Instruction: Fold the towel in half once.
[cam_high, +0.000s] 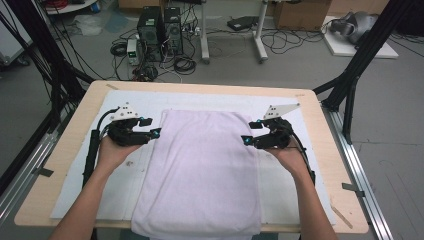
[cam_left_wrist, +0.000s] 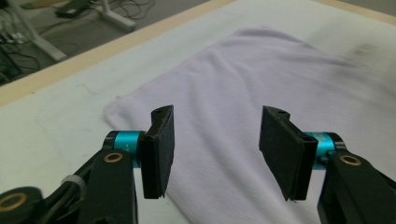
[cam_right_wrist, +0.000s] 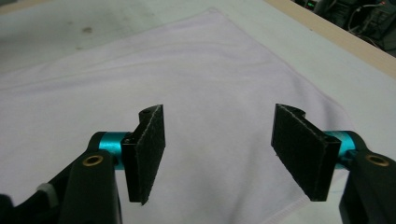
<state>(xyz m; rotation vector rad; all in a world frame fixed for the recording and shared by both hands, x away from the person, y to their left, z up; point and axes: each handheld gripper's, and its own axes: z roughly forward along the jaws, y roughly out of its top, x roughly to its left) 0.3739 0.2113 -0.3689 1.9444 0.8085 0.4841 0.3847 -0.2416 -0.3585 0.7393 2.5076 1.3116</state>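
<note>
**Two open grippers at the sides of a folded towel**

The pale lilac towel (cam_high: 202, 170) lies flat on a white mat (cam_high: 100, 185) in the middle of the table (cam_high: 55, 165); its near edge hangs a little over the front edge. At its left side, near the far corner, the left gripper (cam_high: 152, 133) has its jaws apart, with nothing between them. At the right side, the right gripper (cam_high: 246, 140) is open too, above the cloth and not pressing on it.
</note>
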